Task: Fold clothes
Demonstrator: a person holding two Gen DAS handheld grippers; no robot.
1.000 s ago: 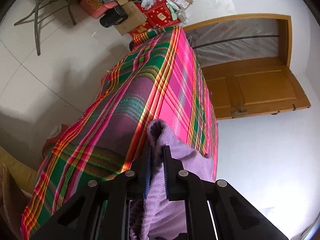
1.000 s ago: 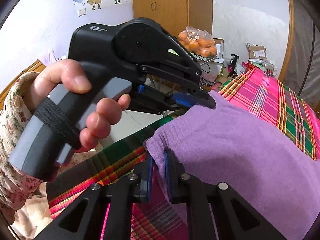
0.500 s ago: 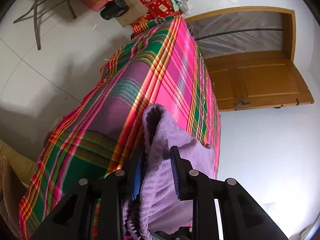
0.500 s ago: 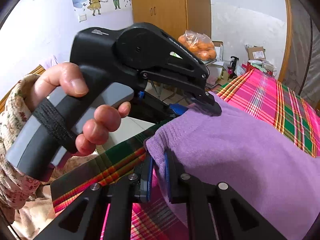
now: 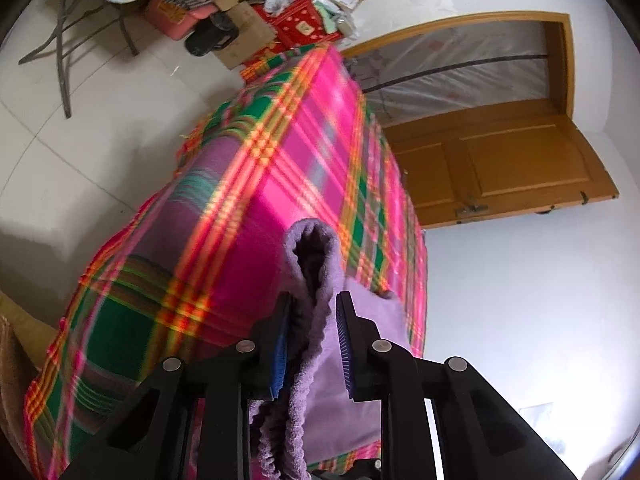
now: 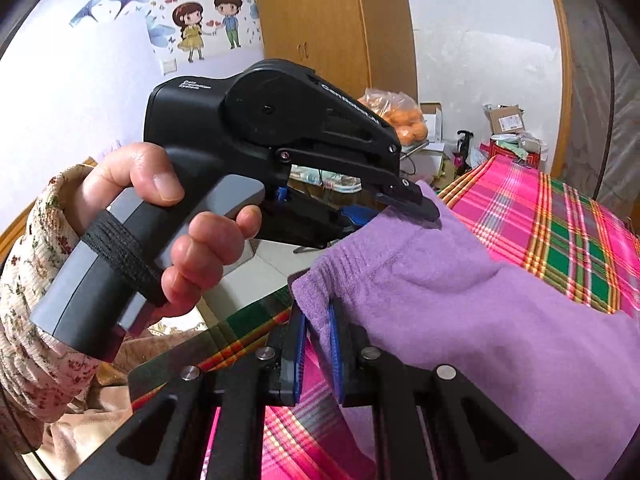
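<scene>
You've got a fuzzy, matt purple terry-cloth garment [image 6: 460, 292] over a woven pink-and-green plaid blanket [image 5: 280, 152]. Your matt black plastic left gripper [image 6: 384, 210] has a smooth grey handle; far right, a glossy orange wooden door [image 5: 516, 168].

Bright, even daylight in both views, with soft shadow on the floor [image 5: 48, 236] beside the bed. Motion blur smearing the plaid blanket [image 5: 248, 184] in the left wrist view; sharp in the right. Heavy fisheye bending at the edges, black corners, door [image 5: 508, 164] frame curved.
</scene>
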